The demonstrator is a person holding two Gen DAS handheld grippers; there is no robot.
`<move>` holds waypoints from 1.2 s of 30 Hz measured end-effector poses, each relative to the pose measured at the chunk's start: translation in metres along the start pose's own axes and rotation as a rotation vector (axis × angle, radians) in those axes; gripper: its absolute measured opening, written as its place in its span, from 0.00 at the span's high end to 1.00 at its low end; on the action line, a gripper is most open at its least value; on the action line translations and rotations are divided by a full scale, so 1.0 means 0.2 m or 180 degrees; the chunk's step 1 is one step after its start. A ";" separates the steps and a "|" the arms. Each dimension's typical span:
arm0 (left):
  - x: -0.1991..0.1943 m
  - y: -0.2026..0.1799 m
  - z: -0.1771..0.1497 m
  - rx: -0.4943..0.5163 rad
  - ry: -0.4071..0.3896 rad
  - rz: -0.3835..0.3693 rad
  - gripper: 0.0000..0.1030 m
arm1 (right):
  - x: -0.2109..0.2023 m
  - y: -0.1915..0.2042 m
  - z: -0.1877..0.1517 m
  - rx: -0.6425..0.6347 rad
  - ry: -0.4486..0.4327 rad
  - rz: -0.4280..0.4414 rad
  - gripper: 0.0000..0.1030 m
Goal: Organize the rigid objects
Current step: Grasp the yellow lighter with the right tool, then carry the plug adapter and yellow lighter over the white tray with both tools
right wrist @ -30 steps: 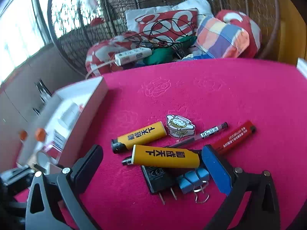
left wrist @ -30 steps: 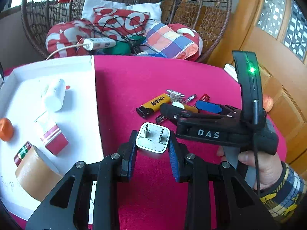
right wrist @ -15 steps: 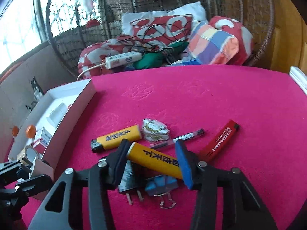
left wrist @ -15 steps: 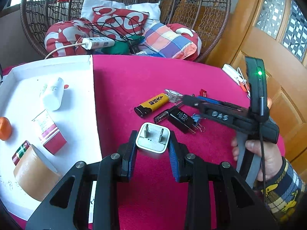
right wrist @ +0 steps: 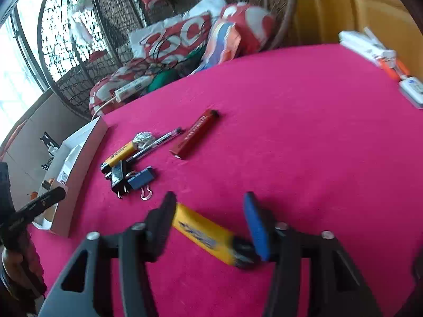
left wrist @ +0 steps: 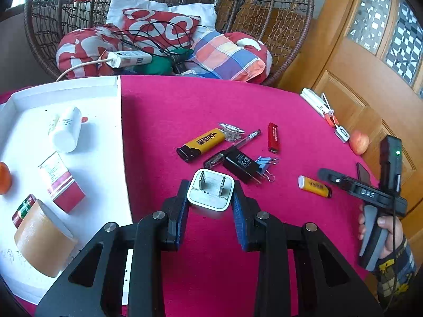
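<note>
Nearest, left gripper (left wrist: 210, 202): fingers clamped on white square two-prong plug adapter (left wrist: 210, 194), prongs facing away, just right of white shallow cardboard tray (left wrist: 120, 132). Risk: smooth casing slips from pads during carry.
Right gripper (right wrist: 208, 227): fingers pinching yellow plastic lighter with black cap (right wrist: 205, 233) lengthwise at ends, well right of tray. Risk: skewed end-hold, lighter pivots out, drops onto magenta tablecloth (right wrist: 290, 132).
Farther, between lighter and tray: black plug adapter (left wrist: 241, 164), blue binder clip (left wrist: 263, 165) touching; risk of snagging together.

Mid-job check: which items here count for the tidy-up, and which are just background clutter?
Job items: white charger in left gripper; yellow lighter in right gripper; white tray.
Just lying about: apple, power strip, cushions.
</note>
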State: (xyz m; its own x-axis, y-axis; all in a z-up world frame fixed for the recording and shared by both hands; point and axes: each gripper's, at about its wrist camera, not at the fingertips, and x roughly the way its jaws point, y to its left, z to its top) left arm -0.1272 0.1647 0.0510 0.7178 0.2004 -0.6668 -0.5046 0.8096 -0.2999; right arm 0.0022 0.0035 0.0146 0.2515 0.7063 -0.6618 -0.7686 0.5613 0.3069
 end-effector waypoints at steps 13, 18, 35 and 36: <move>-0.06 0.01 0.00 -0.0024 -0.0058 0.0002 0.71 | 0.10 0.16 -0.02 -0.0801 0.0228 -0.0092 0.33; -0.06 0.00 0.00 -0.0037 -0.0059 -0.0016 0.71 | 0.08 0.08 -0.04 -0.0818 0.0399 0.0157 0.39; -0.18 -0.05 0.02 0.0125 -0.0296 0.0140 0.71 | 0.08 0.24 -0.11 -0.1204 0.0205 -0.0366 0.79; -0.19 -0.05 0.02 0.0138 -0.0328 0.0159 0.71 | 0.05 0.23 -0.11 -0.1141 0.0115 -0.0361 0.79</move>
State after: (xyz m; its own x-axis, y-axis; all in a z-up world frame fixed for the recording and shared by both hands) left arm -0.1473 0.1509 0.0831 0.7390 0.2949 -0.6057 -0.5212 0.8199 -0.2367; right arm -0.0435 0.0271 0.0067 0.3308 0.6291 -0.7034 -0.8958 0.4439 -0.0243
